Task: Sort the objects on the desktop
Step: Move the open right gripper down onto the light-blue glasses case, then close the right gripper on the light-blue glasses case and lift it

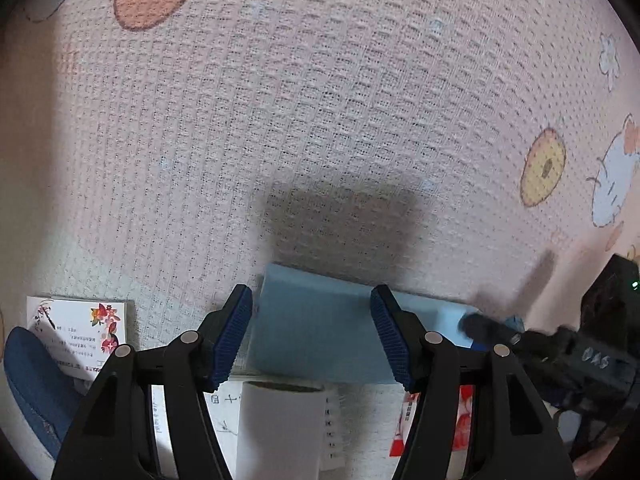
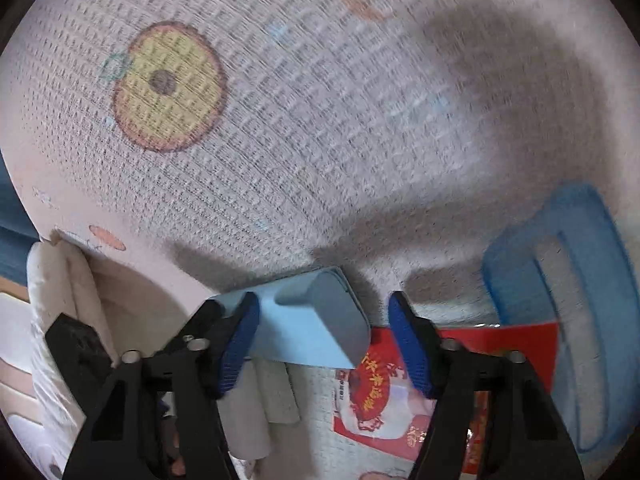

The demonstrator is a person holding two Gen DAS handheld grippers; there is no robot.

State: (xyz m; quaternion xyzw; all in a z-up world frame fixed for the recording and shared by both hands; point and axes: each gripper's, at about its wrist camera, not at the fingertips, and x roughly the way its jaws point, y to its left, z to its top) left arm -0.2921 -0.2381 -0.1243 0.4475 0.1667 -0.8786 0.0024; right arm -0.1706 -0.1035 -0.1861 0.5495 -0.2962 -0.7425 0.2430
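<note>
A light blue pad of paper lies on the pink patterned tablecloth. My left gripper is open, its blue-padded fingers astride the pad's near part, not touching it. In the right wrist view the same blue pad shows with one corner curled up. My right gripper is open around that curled part. The right gripper's dark body reaches the pad's right end in the left wrist view.
A white flowered card, a white paper roll and a blue object lie near my left gripper. A red printed packet and a blue translucent tray lie by my right gripper. The table's left edge is close.
</note>
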